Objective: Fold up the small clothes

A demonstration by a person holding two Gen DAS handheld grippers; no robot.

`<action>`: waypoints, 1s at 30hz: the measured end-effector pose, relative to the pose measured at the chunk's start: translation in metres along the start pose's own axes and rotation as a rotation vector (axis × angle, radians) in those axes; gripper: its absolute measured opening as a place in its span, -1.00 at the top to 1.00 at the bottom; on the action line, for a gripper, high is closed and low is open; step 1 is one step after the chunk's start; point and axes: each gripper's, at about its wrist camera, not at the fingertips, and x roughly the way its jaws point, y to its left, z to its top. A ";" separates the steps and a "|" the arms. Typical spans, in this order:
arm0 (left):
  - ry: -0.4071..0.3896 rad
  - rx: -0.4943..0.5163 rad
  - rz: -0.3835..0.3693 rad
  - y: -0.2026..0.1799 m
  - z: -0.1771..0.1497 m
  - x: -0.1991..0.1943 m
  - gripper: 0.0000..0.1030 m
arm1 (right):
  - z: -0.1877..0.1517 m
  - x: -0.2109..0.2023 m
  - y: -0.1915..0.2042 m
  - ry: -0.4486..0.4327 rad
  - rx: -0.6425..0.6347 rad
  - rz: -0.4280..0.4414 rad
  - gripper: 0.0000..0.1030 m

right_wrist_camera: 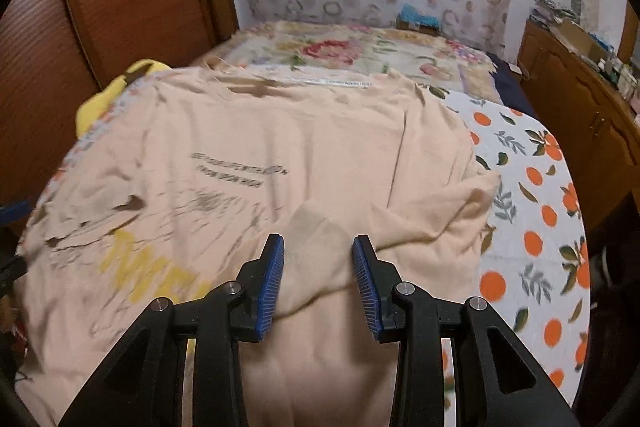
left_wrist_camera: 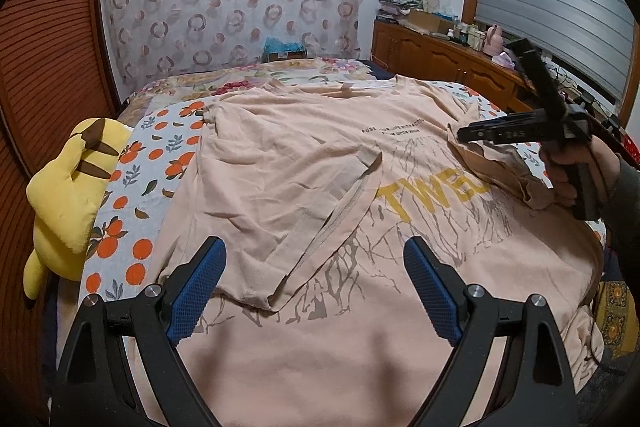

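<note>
Looking down at my peach t-shirt [left_wrist_camera: 304, 155] spread flat on the bed [left_wrist_camera: 132, 187], orange-print sheet [right_wrist_camera: 536, 211] underneath, wooden dresser [left_wrist_camera: 440, 57] off right. My left hand-held gripper [left_wrist_camera: 316, 287] hangs wide open, empty; right hand-held gripper [right_wrist_camera: 318, 275] sits part-open astride a sleeve fold.

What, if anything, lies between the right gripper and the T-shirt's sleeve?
Nothing visible does. The right gripper has its jaws partly apart, with a raised fold of the peach T-shirt sleeve showing in the gap; the blue pads do not press it. The left gripper is open over the folded side.
</note>
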 end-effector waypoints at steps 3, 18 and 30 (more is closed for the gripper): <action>-0.001 -0.005 0.000 0.002 -0.001 0.000 -0.76 | 0.007 0.007 0.011 0.018 -0.048 0.008 0.65; 0.005 -0.010 -0.004 0.005 -0.004 0.002 -0.76 | 0.034 -0.027 0.062 -0.160 -0.188 0.124 0.06; -0.002 -0.014 -0.020 0.002 -0.006 0.003 -0.77 | -0.053 -0.064 0.092 -0.085 -0.213 0.084 0.13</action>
